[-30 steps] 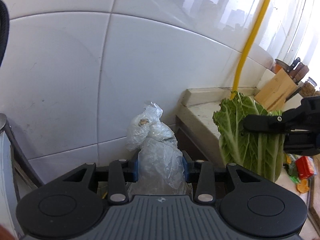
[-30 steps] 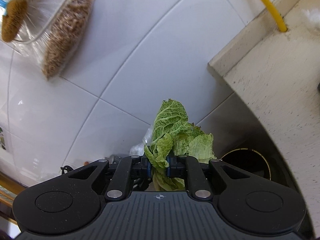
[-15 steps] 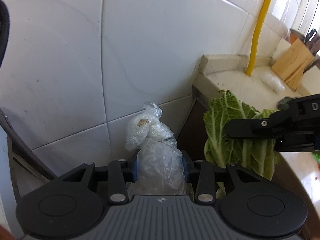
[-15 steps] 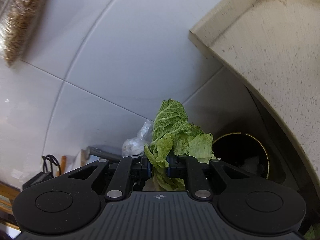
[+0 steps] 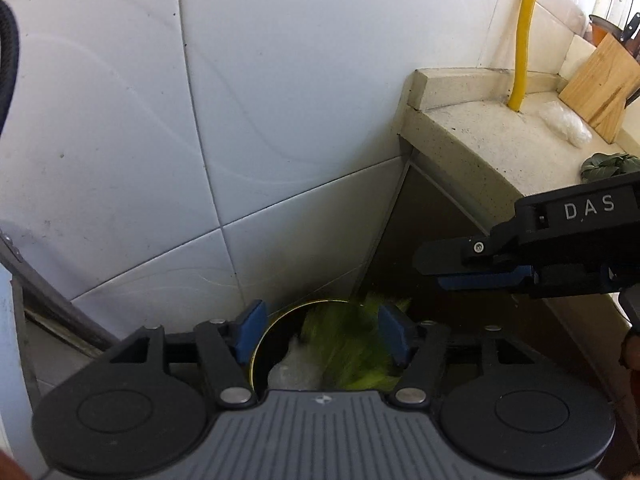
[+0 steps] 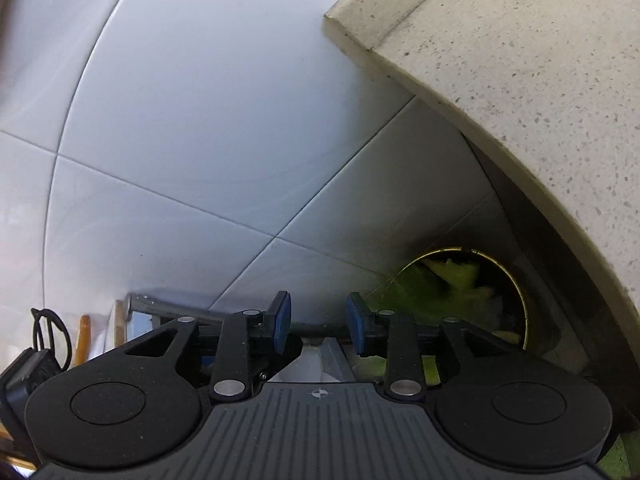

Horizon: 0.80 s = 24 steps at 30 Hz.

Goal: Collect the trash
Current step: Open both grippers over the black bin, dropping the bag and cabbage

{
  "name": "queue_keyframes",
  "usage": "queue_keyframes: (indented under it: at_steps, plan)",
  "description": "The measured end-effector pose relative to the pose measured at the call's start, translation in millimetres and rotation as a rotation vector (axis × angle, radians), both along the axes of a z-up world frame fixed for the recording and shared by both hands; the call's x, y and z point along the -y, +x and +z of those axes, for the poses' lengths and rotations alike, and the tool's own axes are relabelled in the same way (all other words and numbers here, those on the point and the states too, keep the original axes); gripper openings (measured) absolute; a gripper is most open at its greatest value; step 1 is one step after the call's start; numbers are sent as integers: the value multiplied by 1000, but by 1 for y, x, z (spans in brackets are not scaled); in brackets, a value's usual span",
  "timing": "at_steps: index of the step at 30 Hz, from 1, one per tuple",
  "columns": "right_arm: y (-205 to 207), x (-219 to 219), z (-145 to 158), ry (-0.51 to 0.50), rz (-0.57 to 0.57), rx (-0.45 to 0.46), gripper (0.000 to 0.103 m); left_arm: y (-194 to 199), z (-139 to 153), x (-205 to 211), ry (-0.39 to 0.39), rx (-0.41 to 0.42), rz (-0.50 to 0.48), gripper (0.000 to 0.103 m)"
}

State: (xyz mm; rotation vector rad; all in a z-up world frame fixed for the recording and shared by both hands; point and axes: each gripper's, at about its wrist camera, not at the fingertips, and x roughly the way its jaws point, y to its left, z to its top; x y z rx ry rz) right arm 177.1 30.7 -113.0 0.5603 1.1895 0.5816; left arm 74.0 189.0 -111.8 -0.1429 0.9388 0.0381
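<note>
Room: glossy white wall tiles (image 5: pixel 280 100), yellow pipe (image 5: pixel 524 32).
Surface: speckled stone counter (image 6: pixel 520 60), wooden knife block (image 5: pixel 600 84) on it.
Bin (image 6: pixel 516 292): round, dark, gold rim, on the floor under the counter edge.
Trash: blurred crinkly cabbage leaves (image 5: pixel 352 344) and clear plastic bag (image 5: pixel 292 372) in the bin.
My left gripper (image 5: pixel 322 336): jaws apart, empty, over the bin.
My right gripper (image 6: pixel 319 320): jaws apart, empty.

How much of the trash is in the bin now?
Done: the green cabbage leaves and the plastic bag are in the round bin, blurred. In hand: nothing; the left claw and right claw are both open. Left: a clear wrapper and a dark leaf lie on the counter, possibly trash too.
</note>
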Motion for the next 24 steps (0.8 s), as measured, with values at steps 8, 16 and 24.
queue_keyframes:
  at_steps: [8,16,24]
  plan:
    - [-2,5,2,-5,3,-8,48,2,0,-7,-27,2,44,59]
    - [-13,15,10,-22,-10,-4,58,1,2,-9,-29,15,62,59]
    - [-32,37,24,-27,-24,15,61,0,4,-12,-16,26,78,59]
